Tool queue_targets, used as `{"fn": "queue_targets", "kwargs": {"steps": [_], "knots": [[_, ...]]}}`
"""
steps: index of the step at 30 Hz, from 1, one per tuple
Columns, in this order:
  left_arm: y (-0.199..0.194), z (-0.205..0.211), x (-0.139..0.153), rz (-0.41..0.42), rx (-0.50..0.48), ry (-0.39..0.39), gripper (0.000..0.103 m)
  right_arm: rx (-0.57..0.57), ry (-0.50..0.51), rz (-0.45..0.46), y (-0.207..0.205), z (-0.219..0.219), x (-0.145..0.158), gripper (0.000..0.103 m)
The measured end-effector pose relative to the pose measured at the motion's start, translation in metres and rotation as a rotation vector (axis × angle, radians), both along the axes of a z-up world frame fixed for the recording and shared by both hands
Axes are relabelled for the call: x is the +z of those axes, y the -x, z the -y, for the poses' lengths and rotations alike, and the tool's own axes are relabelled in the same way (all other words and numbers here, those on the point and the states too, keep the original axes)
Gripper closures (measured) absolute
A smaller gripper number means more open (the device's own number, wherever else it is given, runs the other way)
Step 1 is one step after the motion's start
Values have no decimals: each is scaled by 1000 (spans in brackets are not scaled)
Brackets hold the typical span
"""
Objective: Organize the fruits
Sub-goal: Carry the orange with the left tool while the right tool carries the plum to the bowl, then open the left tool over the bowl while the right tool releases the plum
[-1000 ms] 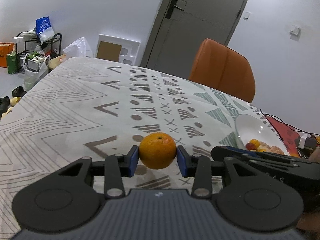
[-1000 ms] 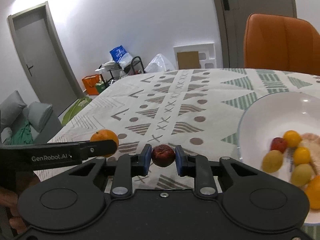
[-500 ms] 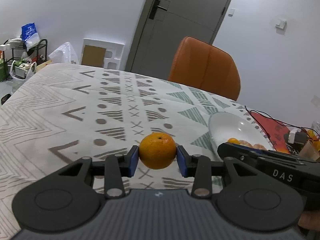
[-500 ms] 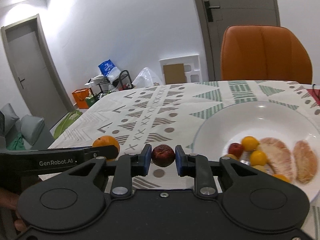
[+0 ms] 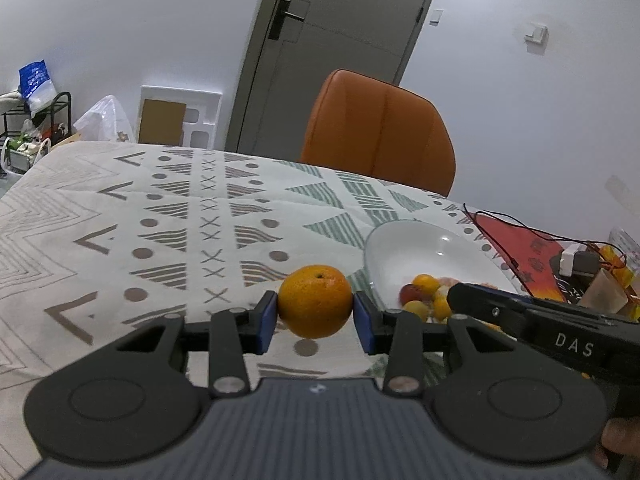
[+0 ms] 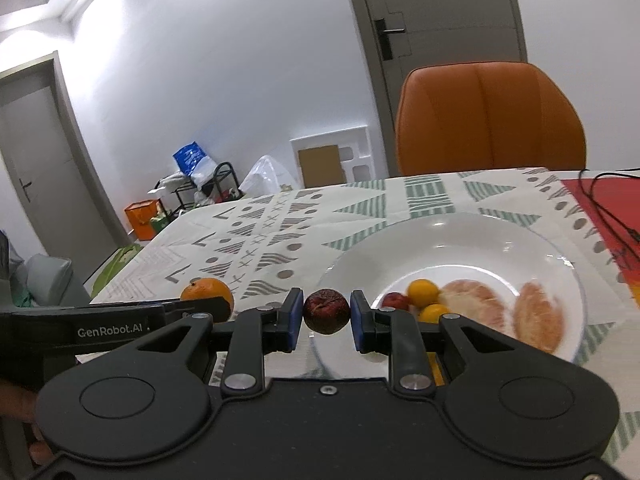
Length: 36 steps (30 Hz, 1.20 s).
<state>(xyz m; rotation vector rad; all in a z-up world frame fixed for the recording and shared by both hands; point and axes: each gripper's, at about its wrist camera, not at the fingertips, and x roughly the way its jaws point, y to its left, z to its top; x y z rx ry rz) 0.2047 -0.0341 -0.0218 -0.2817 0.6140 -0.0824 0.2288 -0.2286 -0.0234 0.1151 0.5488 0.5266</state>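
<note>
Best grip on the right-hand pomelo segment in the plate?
Pinch the pomelo segment across its narrow width at mid-length, coming from above. It lies flat and elongated in the white plate, apart from its neighbour, so its long sides look free. Grip lightly; the flesh looks soft.

An orange chair (image 5: 380,136) stands behind the counter's patterned cloth (image 5: 168,220), before a grey door (image 5: 340,40). A black cable (image 6: 608,208) crosses a red mat (image 5: 520,248).

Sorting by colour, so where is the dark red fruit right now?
In the right wrist view, the dark red fruit sits clamped in the right gripper, held just left of the white plate.
</note>
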Motion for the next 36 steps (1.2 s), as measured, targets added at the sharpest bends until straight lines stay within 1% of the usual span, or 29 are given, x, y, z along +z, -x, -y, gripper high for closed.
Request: {"fn": "queue_targets", "kwargs": {"steps": [15,31,32,34,36], "knots": [[-15,39,0,3,-52,-14,64,-94,-18,1,-11,53,-4,79],[-37,59,-5,-22,-89,-29,64,-162,2,-12,-35,80,-12,79],[-37,60,-5,-22,-90,-30,64,-166,1,-14,-36,80,-12,79],[-39,62,-5,-22,-94,-32,63,-177,-5,-14,-39,83,-13,73],[-42,64,-6,-26,-99,-33,63,-186,-5,-11,-38,85,-13,73]]}}
